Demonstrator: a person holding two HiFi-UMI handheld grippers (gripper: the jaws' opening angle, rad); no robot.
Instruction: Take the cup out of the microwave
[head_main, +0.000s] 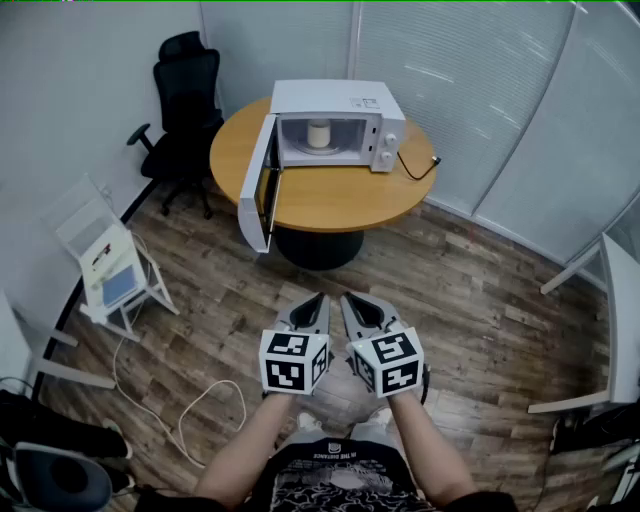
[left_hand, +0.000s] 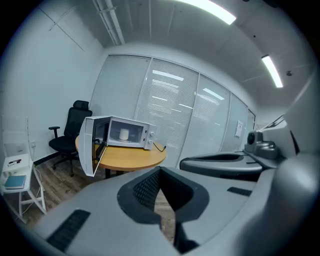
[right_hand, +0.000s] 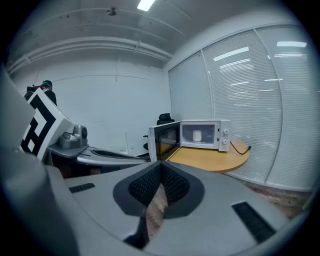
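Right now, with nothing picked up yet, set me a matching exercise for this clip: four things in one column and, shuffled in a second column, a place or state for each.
Column one
1. cup
2. door
3. chair
4. cord

Column two
A. lying on the table, on the microwave's knob side
B. standing inside the microwave
C. on the floor beside the table
D. swung wide open

Pairs: 1-B, 2-D, 3-C, 4-A
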